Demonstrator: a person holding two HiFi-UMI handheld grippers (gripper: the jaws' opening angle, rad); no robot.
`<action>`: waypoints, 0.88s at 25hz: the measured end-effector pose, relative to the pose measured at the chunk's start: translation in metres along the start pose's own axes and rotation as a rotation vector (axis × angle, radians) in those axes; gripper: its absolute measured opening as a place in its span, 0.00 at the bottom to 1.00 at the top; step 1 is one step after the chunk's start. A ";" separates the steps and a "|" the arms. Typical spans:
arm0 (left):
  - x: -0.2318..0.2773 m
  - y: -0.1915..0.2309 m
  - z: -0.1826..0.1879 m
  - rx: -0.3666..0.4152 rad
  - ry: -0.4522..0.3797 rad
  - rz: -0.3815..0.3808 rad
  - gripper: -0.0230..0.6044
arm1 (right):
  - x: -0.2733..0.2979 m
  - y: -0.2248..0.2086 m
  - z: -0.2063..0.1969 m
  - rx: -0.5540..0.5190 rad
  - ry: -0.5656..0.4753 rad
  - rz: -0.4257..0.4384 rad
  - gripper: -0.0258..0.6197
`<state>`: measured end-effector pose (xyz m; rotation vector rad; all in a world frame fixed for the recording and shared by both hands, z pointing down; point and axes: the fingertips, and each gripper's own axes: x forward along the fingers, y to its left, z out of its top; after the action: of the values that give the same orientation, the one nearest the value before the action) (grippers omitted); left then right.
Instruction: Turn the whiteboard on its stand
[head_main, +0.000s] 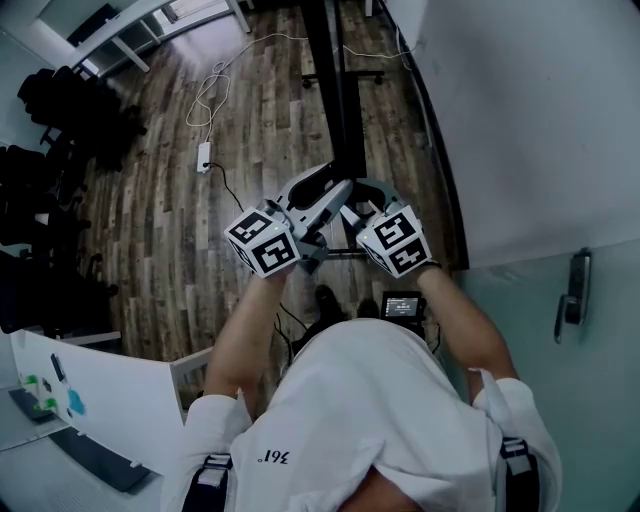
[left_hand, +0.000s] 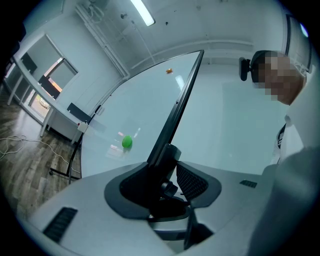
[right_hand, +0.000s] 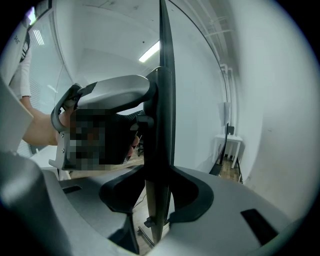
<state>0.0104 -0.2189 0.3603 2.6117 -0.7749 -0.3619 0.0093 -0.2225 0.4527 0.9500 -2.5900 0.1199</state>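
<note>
L gripper (left_hand: 167, 165) and R gripper (right_hand: 157, 200) both clamped on the dark frame edge (head_main: 345, 110) of the whiteboard (head_main: 520, 120), board edge-on ahead of me. To turn it: firm grips, push both level and slow, no twisting; mind floor cable (head_main: 215, 90).

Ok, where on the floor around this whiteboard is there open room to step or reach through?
Bare wood floor lies between the whiteboard frame and the power strip. Right of the frame, the gap to the wall is narrow. The far left is crowded with black chairs.
</note>
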 end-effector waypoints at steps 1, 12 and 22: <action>0.000 -0.001 0.000 0.002 0.000 0.003 0.32 | -0.001 0.000 0.000 0.000 0.000 0.002 0.30; -0.010 -0.023 -0.015 0.017 -0.010 0.039 0.32 | -0.021 0.016 -0.012 -0.007 -0.011 0.024 0.30; -0.018 -0.038 -0.020 0.014 0.003 0.015 0.32 | -0.034 0.028 -0.016 -0.007 -0.003 0.024 0.30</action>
<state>0.0210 -0.1736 0.3641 2.6175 -0.7988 -0.3495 0.0203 -0.1769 0.4565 0.9180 -2.6036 0.1151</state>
